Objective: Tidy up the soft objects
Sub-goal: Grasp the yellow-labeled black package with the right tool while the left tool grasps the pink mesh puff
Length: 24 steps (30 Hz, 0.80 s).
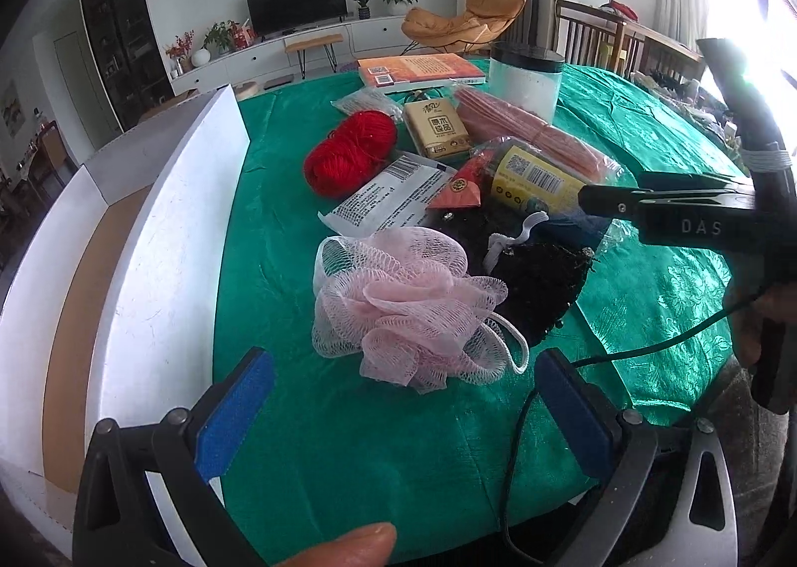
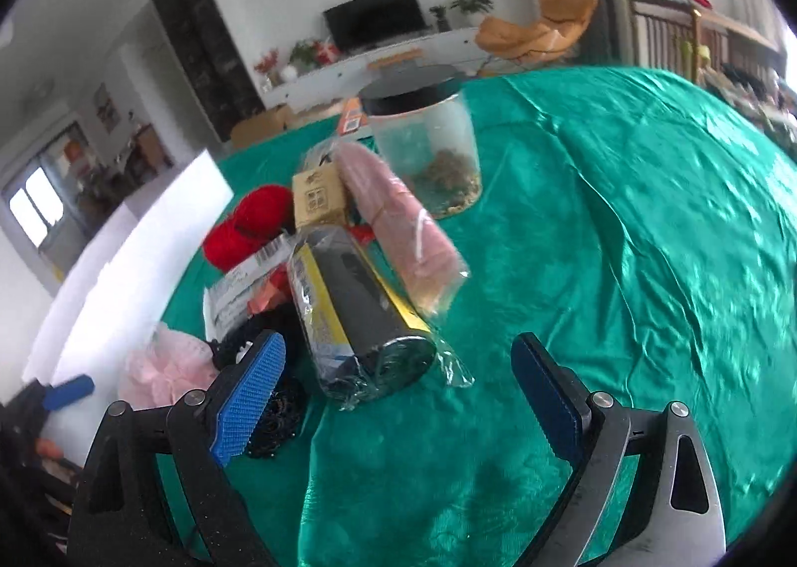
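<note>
Your left claw [image 1: 403, 397] gapes before the pink mesh sponge [image 1: 403, 313], right claw [image 2: 398, 382] apart facing the wrapped roll [image 2: 353, 313], both empty.

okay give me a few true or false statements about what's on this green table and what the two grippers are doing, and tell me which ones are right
1. The left gripper is open, with the pink mesh bath pouf lying just ahead of its fingers. True.
2. The red yarn ball sits inside the white cardboard box. False: it lies on the green tablecloth, beside the box.
3. The right gripper is shut on the black and yellow roll in clear wrap. False: it is open and empty, with the roll lying between and ahead of its fingers.
4. The clear jar stands upright with a black lid on. True.
</note>
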Tool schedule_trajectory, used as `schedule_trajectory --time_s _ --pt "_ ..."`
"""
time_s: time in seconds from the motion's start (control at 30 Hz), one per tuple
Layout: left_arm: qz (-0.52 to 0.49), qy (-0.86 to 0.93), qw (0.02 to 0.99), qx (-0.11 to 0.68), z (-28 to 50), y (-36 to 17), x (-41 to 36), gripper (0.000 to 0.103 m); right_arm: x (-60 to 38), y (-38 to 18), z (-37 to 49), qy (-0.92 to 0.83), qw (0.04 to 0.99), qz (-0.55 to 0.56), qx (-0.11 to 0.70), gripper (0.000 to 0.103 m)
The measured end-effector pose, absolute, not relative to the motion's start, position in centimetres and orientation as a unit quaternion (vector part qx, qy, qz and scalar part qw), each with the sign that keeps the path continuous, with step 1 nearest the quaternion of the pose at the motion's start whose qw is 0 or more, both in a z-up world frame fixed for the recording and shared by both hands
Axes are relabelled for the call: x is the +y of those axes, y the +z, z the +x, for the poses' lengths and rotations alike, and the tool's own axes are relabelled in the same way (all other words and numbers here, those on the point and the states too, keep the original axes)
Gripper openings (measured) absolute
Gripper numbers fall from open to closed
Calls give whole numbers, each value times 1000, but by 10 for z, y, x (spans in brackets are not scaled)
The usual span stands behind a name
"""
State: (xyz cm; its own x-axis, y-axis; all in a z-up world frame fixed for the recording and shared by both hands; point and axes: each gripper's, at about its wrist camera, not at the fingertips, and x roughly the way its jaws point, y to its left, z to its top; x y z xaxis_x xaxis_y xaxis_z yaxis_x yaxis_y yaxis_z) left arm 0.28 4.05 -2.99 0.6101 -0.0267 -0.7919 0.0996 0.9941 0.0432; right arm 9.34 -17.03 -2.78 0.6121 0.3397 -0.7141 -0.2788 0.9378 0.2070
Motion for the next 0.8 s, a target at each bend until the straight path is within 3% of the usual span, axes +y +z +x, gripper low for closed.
schedule_trajectory --time_s 0.1,0.2,0.27,0.53,0.8 --pt "10 -36 887 460 21 -36 43 103 -123 -32 122 184 868 -83 454 91" --pt "-9 -25 873 487 44 -51 43 103 -106 -46 141 180 843 -100 497 90" --pt "-13 -19 867 497 55 -57 44 103 -104 -53 140 174 837 -90 512 63" --pt "18 26 847 530 74 -92 58 103 -184 -43 66 171 838 51 515 59" --pt "-15 24 858 512 70 -98 67 103 -268 -51 94 74 862 152 478 58"
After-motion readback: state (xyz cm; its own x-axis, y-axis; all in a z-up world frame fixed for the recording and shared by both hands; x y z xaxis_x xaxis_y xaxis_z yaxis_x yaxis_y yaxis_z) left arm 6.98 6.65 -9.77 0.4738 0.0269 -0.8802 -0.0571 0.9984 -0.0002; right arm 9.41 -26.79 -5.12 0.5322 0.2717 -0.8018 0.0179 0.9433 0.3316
